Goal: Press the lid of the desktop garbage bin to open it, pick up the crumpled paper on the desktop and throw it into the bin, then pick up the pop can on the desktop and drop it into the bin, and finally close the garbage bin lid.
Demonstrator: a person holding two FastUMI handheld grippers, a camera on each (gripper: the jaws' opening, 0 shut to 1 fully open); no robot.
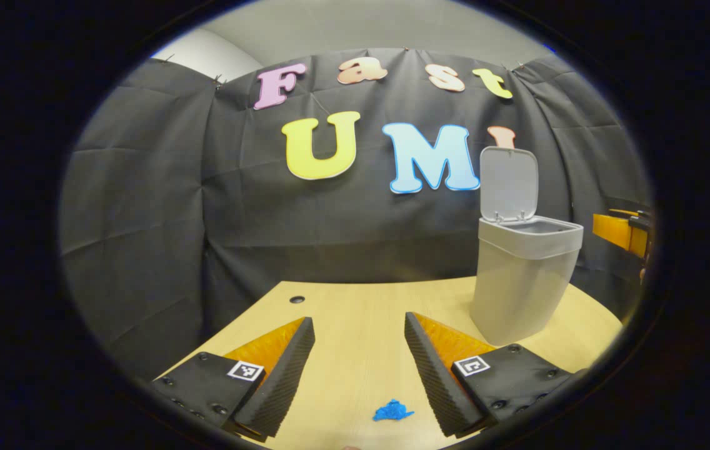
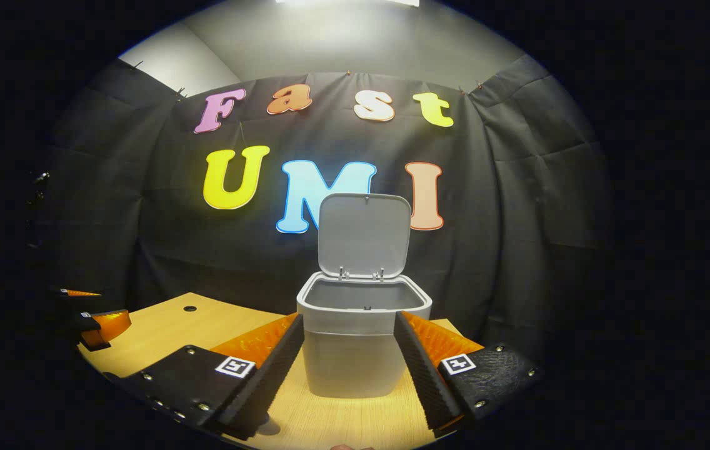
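The grey desktop bin stands on the right of the wooden table, its lid swung up and upright. My left gripper is open above the table, left of the bin and short of it, with nothing between its fingers. A small blue crumpled scrap lies on the table just below its right finger. In the right gripper view the bin stands straight ahead with its lid raised and its mouth open. My right gripper is open, and the bin stands just beyond its fingertips, not gripped.
The table has a round cable hole near its far left edge, and black cloth walls stand close behind. The right gripper shows past the bin at the far right. The left gripper sits at the far left, over the table edge.
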